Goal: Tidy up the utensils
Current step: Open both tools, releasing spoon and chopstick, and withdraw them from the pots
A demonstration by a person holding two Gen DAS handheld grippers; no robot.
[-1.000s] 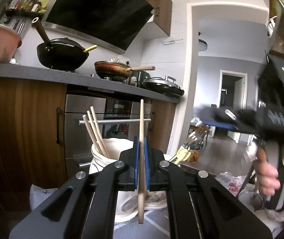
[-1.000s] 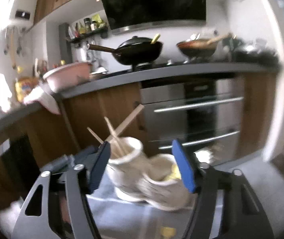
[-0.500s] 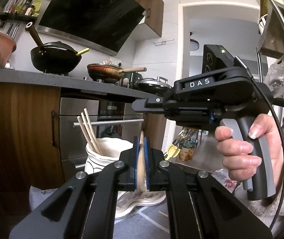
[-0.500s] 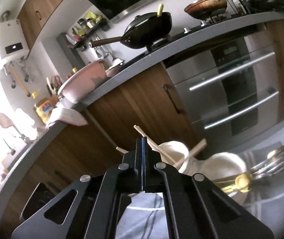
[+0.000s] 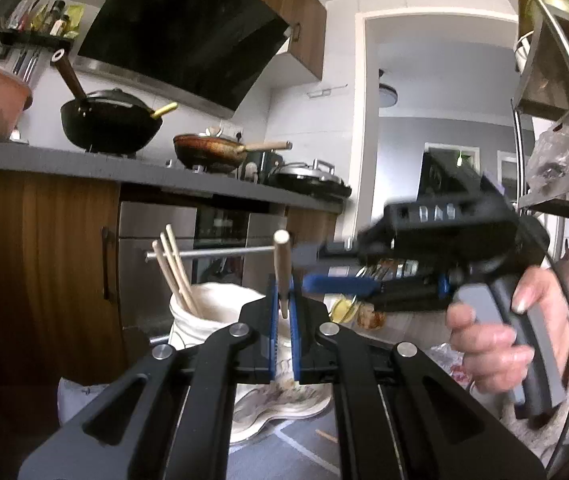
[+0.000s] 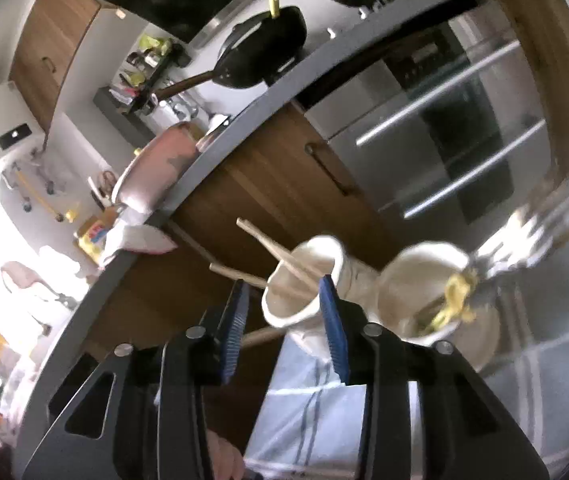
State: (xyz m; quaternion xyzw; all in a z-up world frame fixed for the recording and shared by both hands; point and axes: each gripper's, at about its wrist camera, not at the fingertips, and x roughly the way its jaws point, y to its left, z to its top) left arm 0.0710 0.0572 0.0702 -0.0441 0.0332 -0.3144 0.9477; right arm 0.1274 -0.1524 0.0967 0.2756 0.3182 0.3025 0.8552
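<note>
My left gripper [image 5: 283, 320] is shut on a wooden chopstick [image 5: 282, 258] whose round end points up and away from me. Behind it stands a white ceramic holder [image 5: 204, 304] with several chopsticks in it. A hand holds my right gripper [image 5: 306, 270] at the right, its blue fingertips just beside the held chopstick. In the right wrist view that gripper [image 6: 284, 320] has its jaws apart and opening. A chopstick [image 6: 262, 335] lies across the gap, and no pad presses on it. Beyond stand the holder [image 6: 304, 304] and a second white cup [image 6: 424, 280] with forks.
The holders stand on a striped cloth [image 6: 304, 400] on the floor before wooden cabinets [image 5: 36, 260] and a steel oven [image 6: 444, 120]. Pans sit on the dark counter [image 5: 144, 172] above. A metal rack [image 5: 556, 120] rises at the right, with a doorway beyond.
The right gripper, shut half a second ago, now has its jaws apart; it rolled and sank beside the held chopstick. The chopstick has tilted in the left grip, which stayed in place.
</note>
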